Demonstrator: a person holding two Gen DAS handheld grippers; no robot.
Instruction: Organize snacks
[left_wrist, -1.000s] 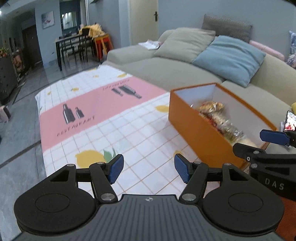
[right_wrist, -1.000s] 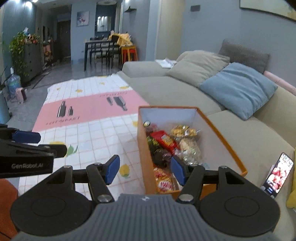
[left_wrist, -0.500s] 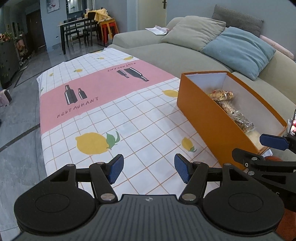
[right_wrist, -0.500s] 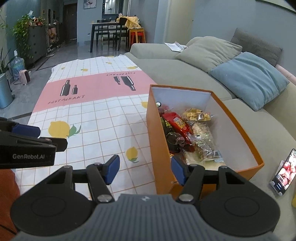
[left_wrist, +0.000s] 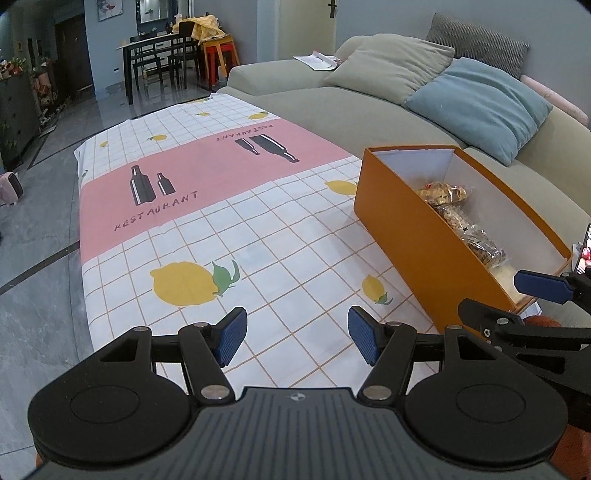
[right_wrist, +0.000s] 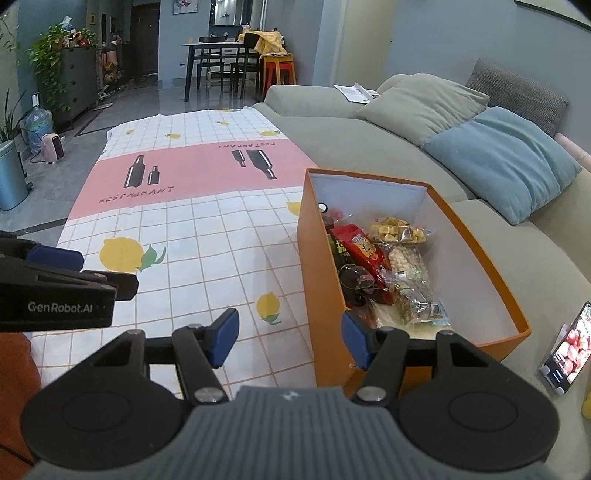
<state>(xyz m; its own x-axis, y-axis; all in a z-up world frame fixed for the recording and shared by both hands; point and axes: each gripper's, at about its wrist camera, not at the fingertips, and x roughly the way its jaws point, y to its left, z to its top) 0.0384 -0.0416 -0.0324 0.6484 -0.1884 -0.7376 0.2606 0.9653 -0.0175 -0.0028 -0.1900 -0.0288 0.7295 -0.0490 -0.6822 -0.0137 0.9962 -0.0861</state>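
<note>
Right wrist view shows the snacks (right_wrist: 384, 266) lying packed inside the orange box (right_wrist: 321, 295) on the right of the worktop (right_wrist: 207, 236). Both the right hand-held gripper (right_wrist: 290, 338) and the left hand-held gripper (left_wrist: 297, 336) hang released, grasping nothing. Packing looks finished or paused; any next move would need a reach into the box.

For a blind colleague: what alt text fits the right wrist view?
An open orange cardboard box of packaged snacks sits on a lemon-print tablecloth beside a grey sofa. The right tool hangs open and empty before it.
</note>
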